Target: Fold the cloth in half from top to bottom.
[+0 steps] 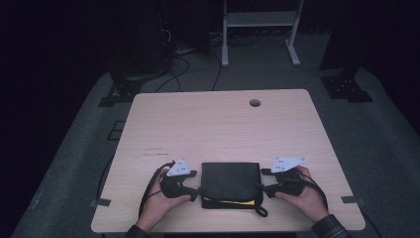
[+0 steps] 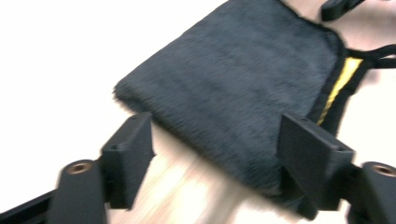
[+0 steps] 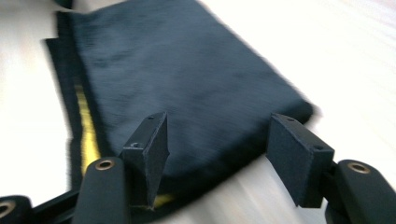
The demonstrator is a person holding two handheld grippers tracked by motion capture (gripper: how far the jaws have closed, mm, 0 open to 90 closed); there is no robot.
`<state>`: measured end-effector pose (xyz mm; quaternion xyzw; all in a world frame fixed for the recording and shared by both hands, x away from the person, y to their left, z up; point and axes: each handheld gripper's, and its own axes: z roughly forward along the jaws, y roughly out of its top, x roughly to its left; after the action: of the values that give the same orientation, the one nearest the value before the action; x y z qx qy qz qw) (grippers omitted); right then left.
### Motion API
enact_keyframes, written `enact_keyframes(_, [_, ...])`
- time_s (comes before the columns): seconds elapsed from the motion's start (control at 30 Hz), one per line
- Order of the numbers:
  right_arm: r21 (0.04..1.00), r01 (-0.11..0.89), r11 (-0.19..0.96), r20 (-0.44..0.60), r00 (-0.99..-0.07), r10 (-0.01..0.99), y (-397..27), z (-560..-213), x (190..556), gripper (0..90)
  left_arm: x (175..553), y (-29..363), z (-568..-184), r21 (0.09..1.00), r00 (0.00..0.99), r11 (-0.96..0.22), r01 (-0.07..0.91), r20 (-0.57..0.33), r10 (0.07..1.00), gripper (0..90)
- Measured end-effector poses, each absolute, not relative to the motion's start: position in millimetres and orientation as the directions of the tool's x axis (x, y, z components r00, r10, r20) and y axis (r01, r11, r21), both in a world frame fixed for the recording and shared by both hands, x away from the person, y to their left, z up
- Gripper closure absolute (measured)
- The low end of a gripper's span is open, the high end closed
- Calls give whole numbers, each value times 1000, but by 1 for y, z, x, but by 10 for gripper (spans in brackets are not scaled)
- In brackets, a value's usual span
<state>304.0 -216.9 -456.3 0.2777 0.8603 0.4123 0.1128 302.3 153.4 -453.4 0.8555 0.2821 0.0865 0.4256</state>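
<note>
1. High view. Cloth (image 1: pixel 230 181), dark, folded flat with a yellow inner edge showing, lies at the near edge of the table (image 1: pixel 218 124), between my hands. My left gripper (image 1: pixel 194 191) sits at its left side and my right gripper (image 1: pixel 262 189) at its right, one to each end, which I judge suits handling both ends together. The table is pale wood with a round cable hole (image 1: pixel 254 102); grey floor, cables and a white frame (image 1: pixel 260 22) lie beyond in a dim room.

2. Left gripper view. My jaws stand apart; the cloth's furry corner (image 2: pixel 243 84) lies between and beyond them, not pinched. Yellow strip (image 2: pixel 341 79) runs along its far side.

3. Right gripper view. My jaws are likewise spread, the cloth edge (image 3: pixel 187 84) between them unclamped, resting on the table.
</note>
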Motion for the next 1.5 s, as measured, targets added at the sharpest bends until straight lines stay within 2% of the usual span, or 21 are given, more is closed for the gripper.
enact_keyframes(0.2, [770,424,478,28,-770,638,-243,-456,310,260,304,176,-453,772,790,-466,433,-76,609,166])
enact_keyframes(0.43, [748,480,458,32,-716,698,-272,-460,312,236,305,210,-459,732,737,-471,492,-63,673,109])
enact_keyframes(0.83, [713,554,429,30,-636,771,-308,-474,311,223,297,256,-472,685,683,-476,551,-43,729,84])
enact_keyframes(1.0, [697,575,429,25,-617,786,-313,-479,311,212,294,259,-476,676,688,-504,538,-7,726,70])
enact_keyframes(1.07, [699,569,433,10,-614,789,-313,-480,311,206,294,257,-478,670,700,-526,523,15,714,33])
enact_keyframes(1.17, [698,571,432,7,-608,794,-313,-482,311,150,295,258,-480,683,702,-521,513,16,712,0])
enact_keyframes(1.5, [734,558,387,8,-576,817,-317,-487,306,129,295,261,-483,714,708,-503,487,14,706,0])
